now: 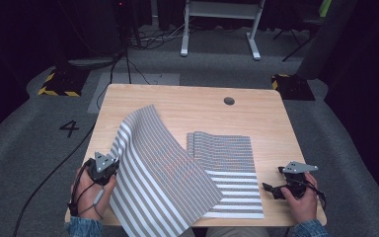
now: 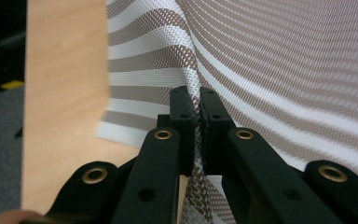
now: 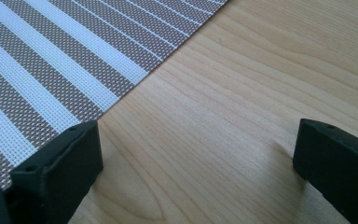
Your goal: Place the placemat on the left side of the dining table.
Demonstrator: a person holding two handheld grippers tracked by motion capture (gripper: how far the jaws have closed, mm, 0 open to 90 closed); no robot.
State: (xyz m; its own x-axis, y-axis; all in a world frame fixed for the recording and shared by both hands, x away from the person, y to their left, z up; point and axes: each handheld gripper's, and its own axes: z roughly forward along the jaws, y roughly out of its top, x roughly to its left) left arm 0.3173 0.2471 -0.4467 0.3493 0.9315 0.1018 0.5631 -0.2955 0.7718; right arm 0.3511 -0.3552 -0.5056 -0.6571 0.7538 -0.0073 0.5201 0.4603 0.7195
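Two grippers: the left gripper (image 2: 194,109) pinches the striped mat's (image 1: 163,173) lifted edge; the right gripper (image 3: 196,154) gapes beside it.

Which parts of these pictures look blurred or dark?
High view: floor beyond the light wooden table is dark. Left gripper view: the brown-and-white striped woven mat blurs far off, its left edge smeared. Right gripper view: evenly lit; near black jaws soft.

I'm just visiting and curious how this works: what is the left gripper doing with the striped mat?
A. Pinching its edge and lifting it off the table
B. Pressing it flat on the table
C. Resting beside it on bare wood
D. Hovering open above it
A: the left gripper has its fingers closed on the edge of the striped mat, which curves up off the table.
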